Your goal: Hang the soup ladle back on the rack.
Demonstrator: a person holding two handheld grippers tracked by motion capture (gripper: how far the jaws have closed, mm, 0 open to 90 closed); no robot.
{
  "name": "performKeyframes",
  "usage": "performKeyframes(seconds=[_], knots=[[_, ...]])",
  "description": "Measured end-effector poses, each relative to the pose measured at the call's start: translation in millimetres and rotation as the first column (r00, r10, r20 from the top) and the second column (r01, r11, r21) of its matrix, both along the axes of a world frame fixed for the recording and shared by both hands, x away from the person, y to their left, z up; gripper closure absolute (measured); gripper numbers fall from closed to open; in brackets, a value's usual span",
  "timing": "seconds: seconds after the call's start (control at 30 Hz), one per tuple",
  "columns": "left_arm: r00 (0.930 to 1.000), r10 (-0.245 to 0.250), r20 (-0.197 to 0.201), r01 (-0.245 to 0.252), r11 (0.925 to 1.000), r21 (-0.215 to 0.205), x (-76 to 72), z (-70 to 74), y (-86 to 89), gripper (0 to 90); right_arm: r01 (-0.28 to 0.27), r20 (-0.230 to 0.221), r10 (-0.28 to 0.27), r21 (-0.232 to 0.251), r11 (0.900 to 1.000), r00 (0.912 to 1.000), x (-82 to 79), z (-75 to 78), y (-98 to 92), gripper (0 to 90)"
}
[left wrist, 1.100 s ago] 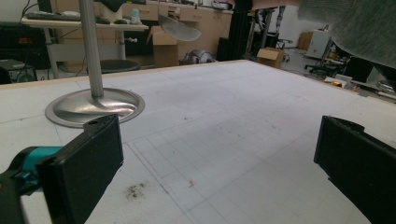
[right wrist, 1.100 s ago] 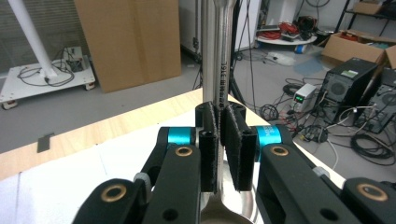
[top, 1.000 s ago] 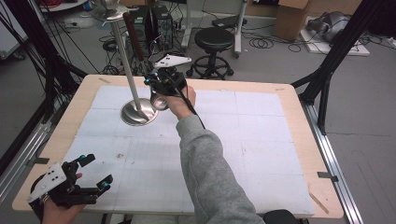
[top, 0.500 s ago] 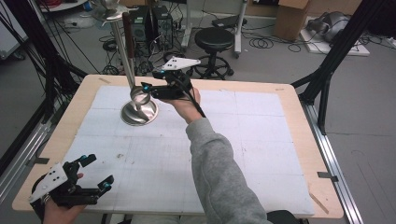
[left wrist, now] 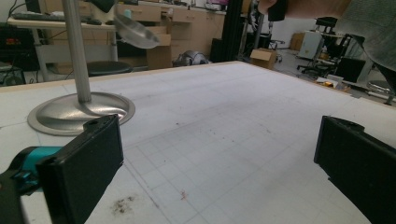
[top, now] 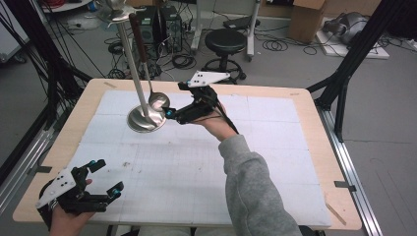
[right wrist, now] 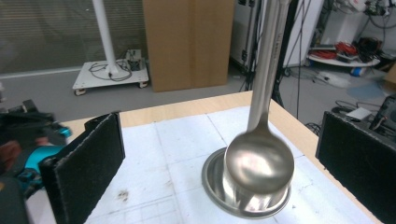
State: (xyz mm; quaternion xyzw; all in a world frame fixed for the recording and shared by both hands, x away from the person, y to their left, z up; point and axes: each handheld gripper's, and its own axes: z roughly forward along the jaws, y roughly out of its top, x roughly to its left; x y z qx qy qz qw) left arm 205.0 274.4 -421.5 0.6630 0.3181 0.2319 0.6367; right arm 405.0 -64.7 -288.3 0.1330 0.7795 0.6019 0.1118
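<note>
1. Since 0.5 s ago the right gripper (top: 169, 114) had dropped a bit and turned toward the stand's base (top: 145, 119); the ladle (top: 158, 100) hung in abt the same spot, and the left gripper (top: 105, 175) hadn't moved.
2. Right gripper's jaws stood wide apart, gripping nothing, tips just beside the base rim, ladle bowl (right wrist: 258, 161) between them in its own view.
3. Left gripper's jaws were spread too, empty, at the table's (top: 305, 105) near-left corner.
4. Stand w/ pole (top: 132, 64) sat near the far-left part of the table; the mat (top: 275, 162) at centre, right and near side lay open.
5. Ladle bowl hung just over the dished base.
</note>
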Motion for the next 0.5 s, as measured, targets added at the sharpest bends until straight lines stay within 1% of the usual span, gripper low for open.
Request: performKeyframes(seconds=[0.1, 0.17, 0.27, 0.37, 0.5], knots=[[0.9999, -0.002, 0.017, 0.002, 1.0000, 0.003, 1.9, 3.4, -1.4, 1.8, -0.015, 0.008, 0.015, -0.003, 1.000, 0.9999, -7.4, -1.1, -7.7, 0.0], [0.9994, -0.012, 0.032, 0.011, 0.9999, 0.002, 2.8, 6.2, -1.9, 1.8, -0.024, 0.024, 0.024, -0.010, 1.000, 0.9994, -12.6, -2.3, -13.2, 0.0], [0.9991, -0.020, 0.038, 0.020, 0.9998, -0.002, 3.5, 7.6, -1.6, 1.8, -0.046, 0.027, 0.047, -0.024, 0.999, 0.9985, -17.7, -5.0, -23.9, 0.0], [0.9992, -0.017, 0.036, 0.017, 0.9998, -0.005, 5.7, 6.9, 1.4, 1.8, -0.038, 0.024, 0.039, -0.025, 0.999, 0.9990, -20.8, -9.6, -36.9, 0.0], [0.9994, -0.008, 0.035, 0.009, 0.9996, -0.025, 7.7, 6.6, 4.9, 1.8, -0.011, 0.013, 0.011, -0.013, 1.000, 0.9999, -24.0, -18.3, -54.4, 0.0]])
